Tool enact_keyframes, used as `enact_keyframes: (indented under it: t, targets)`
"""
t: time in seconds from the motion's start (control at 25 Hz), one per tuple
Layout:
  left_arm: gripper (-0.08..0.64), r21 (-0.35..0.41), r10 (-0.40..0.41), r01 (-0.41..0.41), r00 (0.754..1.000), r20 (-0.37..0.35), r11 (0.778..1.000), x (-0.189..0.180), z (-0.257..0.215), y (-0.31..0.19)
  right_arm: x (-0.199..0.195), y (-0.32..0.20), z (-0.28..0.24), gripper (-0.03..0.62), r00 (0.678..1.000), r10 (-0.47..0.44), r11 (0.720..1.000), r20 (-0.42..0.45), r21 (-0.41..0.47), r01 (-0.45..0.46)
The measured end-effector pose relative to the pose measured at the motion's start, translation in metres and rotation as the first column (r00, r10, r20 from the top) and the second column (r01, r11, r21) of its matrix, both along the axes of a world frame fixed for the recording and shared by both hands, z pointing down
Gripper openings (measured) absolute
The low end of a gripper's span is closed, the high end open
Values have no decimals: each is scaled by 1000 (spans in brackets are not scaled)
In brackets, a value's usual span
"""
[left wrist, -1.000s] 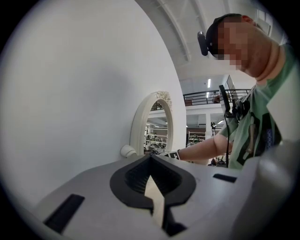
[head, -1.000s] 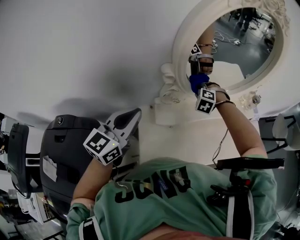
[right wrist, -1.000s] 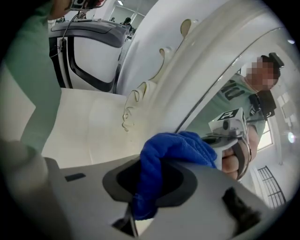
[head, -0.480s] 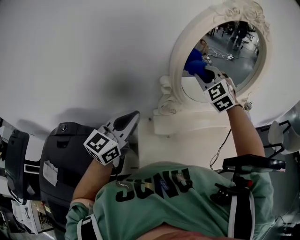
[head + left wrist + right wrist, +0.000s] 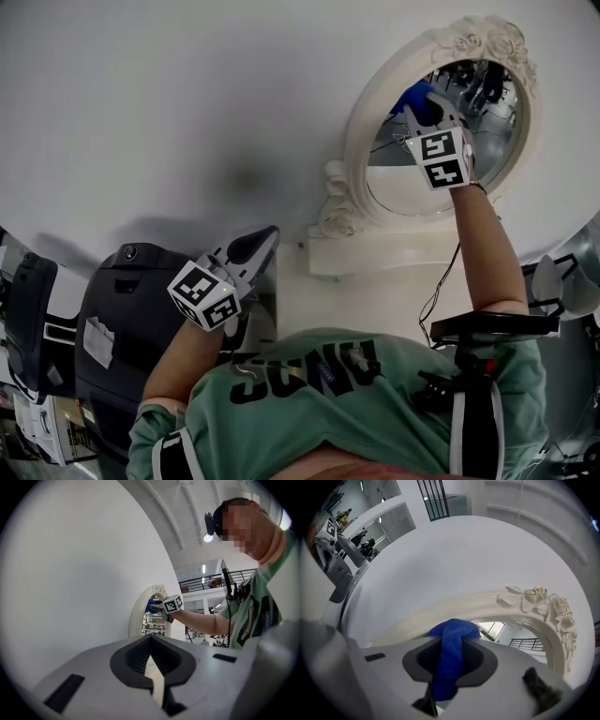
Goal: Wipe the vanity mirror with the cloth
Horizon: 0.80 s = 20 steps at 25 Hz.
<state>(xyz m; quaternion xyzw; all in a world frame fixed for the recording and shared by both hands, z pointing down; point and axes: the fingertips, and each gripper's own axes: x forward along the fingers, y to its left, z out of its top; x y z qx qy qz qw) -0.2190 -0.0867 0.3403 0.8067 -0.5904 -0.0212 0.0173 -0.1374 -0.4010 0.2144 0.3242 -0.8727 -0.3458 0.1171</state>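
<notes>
Right gripper (image 5: 427, 101) is clamping a crumpled blue cloth (image 5: 413, 96) at 11 o'clock on the oval cream ornate-framed vanity mirror (image 5: 360, 141), while left gripper (image 5: 265, 236) is hanging pinched together, empty.

A plain white wall (image 5: 178, 94) is filling most of the view. A bulky black object (image 5: 117, 309) is standing below it at the left. A ceiling lamp (image 5: 208, 537) is glowing above a dark railing (image 5: 201, 581).
</notes>
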Motion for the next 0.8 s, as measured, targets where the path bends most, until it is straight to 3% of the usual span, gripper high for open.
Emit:
enact_keyframes:
  t: [0.08,0.2,0.36,0.48,0.64,0.68,0.8]
  targets:
    - [0,-2,-6,6,1000,-3,1000,-2,0,0,-1,-2,2,75,1000,9,1000,-29,8,-9]
    - [0,-7,-7,6,1000,-13,1000,-3,0,-4,-6,-2,12,75,989,41,997,-143,65,-32]
    - [0,-24,9,-10,999,-32,1000,6,8,-10,-17,6,77,75,940,56,995,-336,100,-23]
    - [0,-56,14,-17,999,-40,998,9,18,-12,-16,5,159,75,879,73,995,-471,91,-34]
    - [0,-108,-2,-4,998,-55,994,7,35,-13,-3,-4,294,75,747,49,999,-663,21,-47]
    - [0,-120,-8,0,998,-59,993,6,39,-14,-1,-5,318,75,730,42,999,-682,11,-47]
    - [0,-147,-16,7,998,-61,989,4,46,-17,1,-9,338,75,749,30,999,-662,-14,-53]
